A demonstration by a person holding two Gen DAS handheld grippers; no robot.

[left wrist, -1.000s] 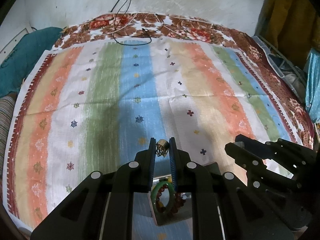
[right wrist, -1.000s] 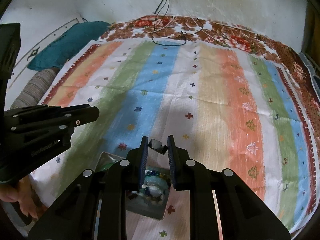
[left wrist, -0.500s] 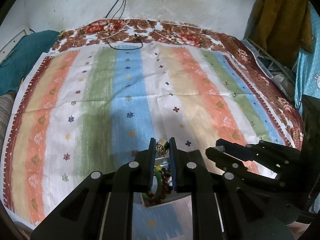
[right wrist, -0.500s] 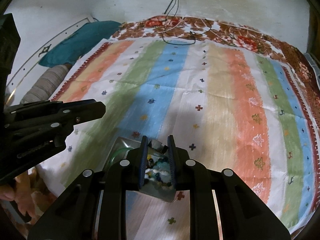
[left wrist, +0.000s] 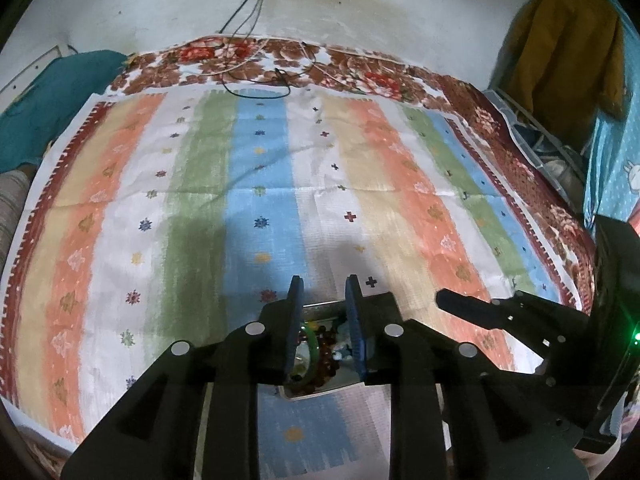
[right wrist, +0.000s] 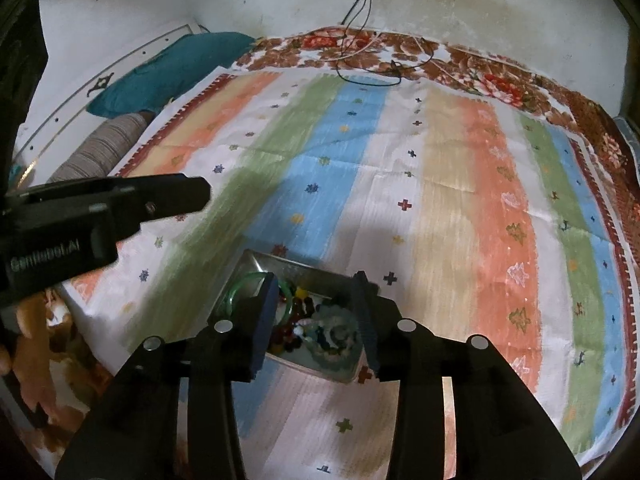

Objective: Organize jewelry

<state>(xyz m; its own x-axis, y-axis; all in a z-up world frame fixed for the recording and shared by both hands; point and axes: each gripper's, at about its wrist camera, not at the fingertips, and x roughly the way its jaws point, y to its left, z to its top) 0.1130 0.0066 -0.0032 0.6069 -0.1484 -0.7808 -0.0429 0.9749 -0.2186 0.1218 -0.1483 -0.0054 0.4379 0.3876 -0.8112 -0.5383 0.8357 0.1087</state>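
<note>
A small metal tray (right wrist: 260,262) lies on the striped cloth and holds a green bangle (right wrist: 240,288), dark red beads (right wrist: 298,306) and a blue-green beaded bracelet (right wrist: 336,334). The tray (left wrist: 320,307) also shows in the left wrist view, with the bangle (left wrist: 314,346) between the fingers. My left gripper (left wrist: 323,284) is open and empty just above the tray. My right gripper (right wrist: 318,280) is open and empty above the same tray. Each gripper shows in the other's view: the right one (left wrist: 452,304), the left one (right wrist: 192,194).
The striped cloth (left wrist: 280,168) covers a bed with a floral blanket edge (left wrist: 360,76). Black and white cables (left wrist: 256,76) lie at the far end. A teal pillow (right wrist: 168,68) and a striped bolster (right wrist: 100,148) sit at the left. Clothes (left wrist: 560,48) hang at the right.
Both grippers opened. The small gold piece held by the left and the dark piece held by the right are gone from between the fingers. Both grippers moved over the tray.
</note>
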